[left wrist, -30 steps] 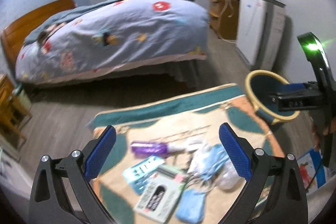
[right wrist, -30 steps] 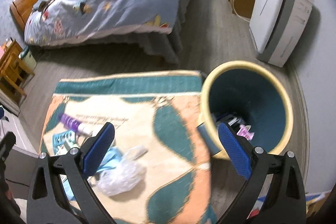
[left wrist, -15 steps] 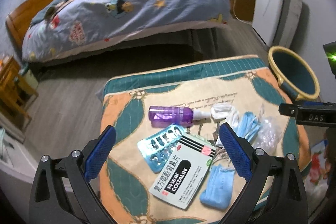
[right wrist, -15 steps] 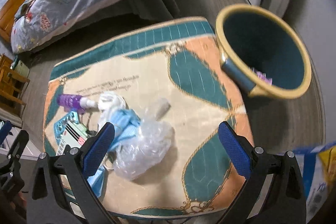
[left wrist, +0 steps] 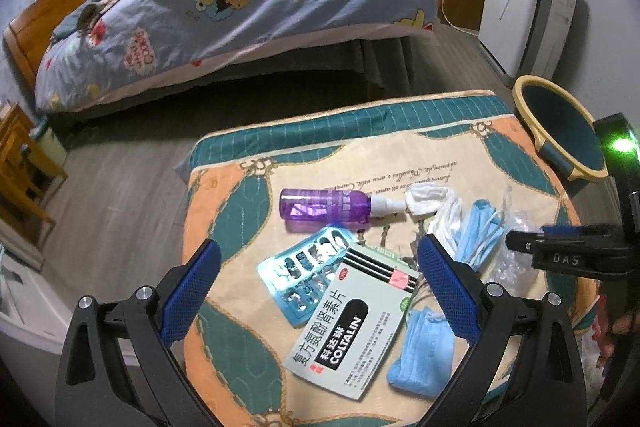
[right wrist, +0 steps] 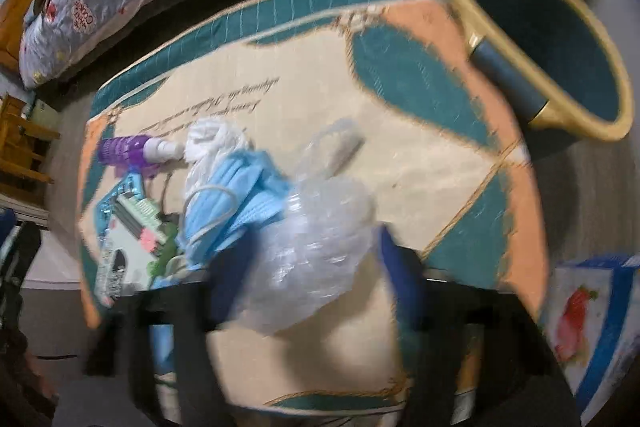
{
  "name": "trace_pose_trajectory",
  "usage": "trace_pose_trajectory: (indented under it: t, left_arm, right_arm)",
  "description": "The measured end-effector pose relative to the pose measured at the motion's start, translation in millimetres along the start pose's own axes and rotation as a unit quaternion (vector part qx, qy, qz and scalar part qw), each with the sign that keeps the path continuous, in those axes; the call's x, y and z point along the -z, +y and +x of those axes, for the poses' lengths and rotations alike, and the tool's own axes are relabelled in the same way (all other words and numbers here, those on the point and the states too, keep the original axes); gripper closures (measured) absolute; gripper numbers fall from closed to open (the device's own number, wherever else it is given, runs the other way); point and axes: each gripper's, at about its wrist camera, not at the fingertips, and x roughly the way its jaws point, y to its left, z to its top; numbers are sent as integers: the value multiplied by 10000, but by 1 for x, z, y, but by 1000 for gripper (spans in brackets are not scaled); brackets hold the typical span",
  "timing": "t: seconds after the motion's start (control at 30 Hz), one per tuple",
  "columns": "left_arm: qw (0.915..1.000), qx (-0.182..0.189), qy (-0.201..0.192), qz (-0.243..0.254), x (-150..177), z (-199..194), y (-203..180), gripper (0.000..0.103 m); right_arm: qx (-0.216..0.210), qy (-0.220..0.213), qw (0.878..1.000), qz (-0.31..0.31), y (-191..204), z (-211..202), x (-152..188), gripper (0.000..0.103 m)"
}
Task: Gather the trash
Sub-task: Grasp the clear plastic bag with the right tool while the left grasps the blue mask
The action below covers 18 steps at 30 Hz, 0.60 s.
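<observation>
2 grippers hang over the mat [left wrist: 248, 195]. The left gripper [left wrist: 318, 277] is wide above the medicine box [left wrist: 352, 331]. The right gripper [right wrist: 304, 267] sits around the plastic bag [right wrist: 316, 251], still apart.

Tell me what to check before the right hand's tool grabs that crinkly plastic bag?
1. Right gripper jaws on either side of the clear plastic bag: ok.
2. Jaws closed on it: cannot tell, picture blurred.
3. Blue masks clear of the bag: not ok, touching.
4. Trash bin open beside the table: ok.
5. Left gripper out of the way, open over the medicine box: ok.
</observation>
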Motion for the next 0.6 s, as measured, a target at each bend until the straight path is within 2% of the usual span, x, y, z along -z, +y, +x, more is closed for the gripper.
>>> trace_pose_trajectory:
  t: [0.03,0.07,0.2,0.3,0.47,0.6]
  left_arm:
    - [10000,10,1,-8,0,0,0,6]
    - [10000,29,-4,-20,-1,1,-1,6]
    - [9998,163,-5,-58,-3,1,-7,6]
    - [9998,216,-8,8,-6,4,-16,6]
    - [9986,504,4,129,-8,12,-36,6]
    - [9971,666,68,359,-7,22,-56,6]
  right_arm:
    - [-172,64,9998,75,-1,0,1,64]
    - [-234,67,9997,86,-1,-3,1,67]
    - [-312,-139,9994,-52,0,-33,-3,69]
    - [-207,-252,9985,-432,3,-60,-17,70]
    - [263,-771,9905,-1108,-9,-99,-33,70]
    - [-96,-797,9947,-649,-34,-97,-42,70]
